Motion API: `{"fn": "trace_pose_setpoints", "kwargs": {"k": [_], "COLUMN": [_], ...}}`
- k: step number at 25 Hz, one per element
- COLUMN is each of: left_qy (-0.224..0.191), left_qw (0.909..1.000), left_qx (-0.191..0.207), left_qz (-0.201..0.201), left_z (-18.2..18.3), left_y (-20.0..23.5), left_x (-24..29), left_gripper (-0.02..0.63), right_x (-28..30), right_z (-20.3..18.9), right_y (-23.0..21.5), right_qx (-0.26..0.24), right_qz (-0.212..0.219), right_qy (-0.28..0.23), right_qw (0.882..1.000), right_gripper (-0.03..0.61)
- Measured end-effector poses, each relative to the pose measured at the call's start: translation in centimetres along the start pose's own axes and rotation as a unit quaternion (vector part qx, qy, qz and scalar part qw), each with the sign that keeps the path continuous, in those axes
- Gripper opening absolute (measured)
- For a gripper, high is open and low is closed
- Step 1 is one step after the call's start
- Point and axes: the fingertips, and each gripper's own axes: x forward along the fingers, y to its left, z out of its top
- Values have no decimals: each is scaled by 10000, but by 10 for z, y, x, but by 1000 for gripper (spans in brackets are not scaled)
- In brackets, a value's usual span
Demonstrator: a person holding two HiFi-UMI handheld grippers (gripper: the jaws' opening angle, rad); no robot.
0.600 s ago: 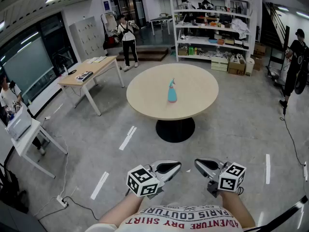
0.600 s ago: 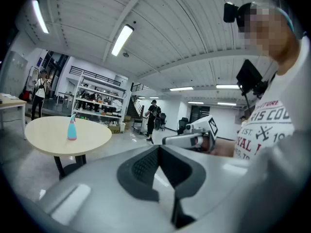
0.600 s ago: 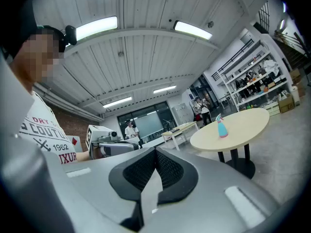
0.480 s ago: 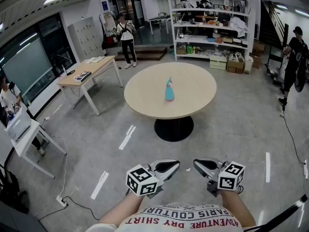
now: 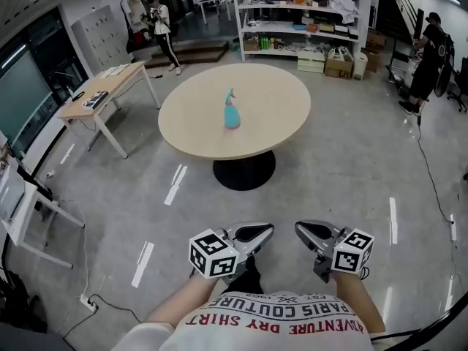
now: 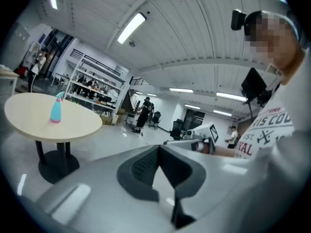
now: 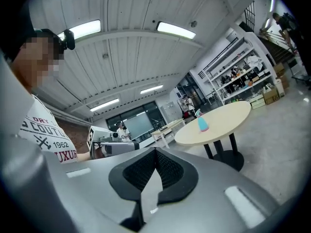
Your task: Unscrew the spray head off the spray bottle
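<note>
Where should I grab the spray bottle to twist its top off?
The spray bottle stands upright on the round table, so probably come in level from the side: hold its wide lower body, and pinch the narrow spray head on top.

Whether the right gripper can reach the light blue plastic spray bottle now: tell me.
Probably not yet: the spray bottle stands on the round wooden table, a stretch of floor beyond the right gripper, whose jaws are shut.
</note>
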Motion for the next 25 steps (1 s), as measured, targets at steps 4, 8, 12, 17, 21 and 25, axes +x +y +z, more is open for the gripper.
{"fn": "trace_pose_setpoints", "kwargs": {"k": [4,8,12,17,21,25], "left_qy": [-39,-57,-102,-482,-712,-536], "left_qw": [9999,9997,9992,9975,9967,9961], "left_qx": [18,218,257,207,165,491], "left_qz": [-102,-12,280,467,357,506], "left_z": [18,59,108,183,204,206], "left_y": [64,168,291,395,422,441], "left_x": [17,30,38,28,29,42], "left_gripper": [1,1,0,0,0,0], "right_x": [49,126,224,316,346,363], "right_z": [21,75,126,199,222,223], "right_y": [-42,-106,-181,-225,-239,-255], "right_qx": [-223,-356,-441,-903,-1027,-944], "right_qz": [-84,-109,-110,-9,146,315], "right_qy": [152,28,101,13,-57,-13], "right_qw": [9996,9993,9989,9959,9946,9950], "right_gripper": [2,2,2,2,2,2]}}
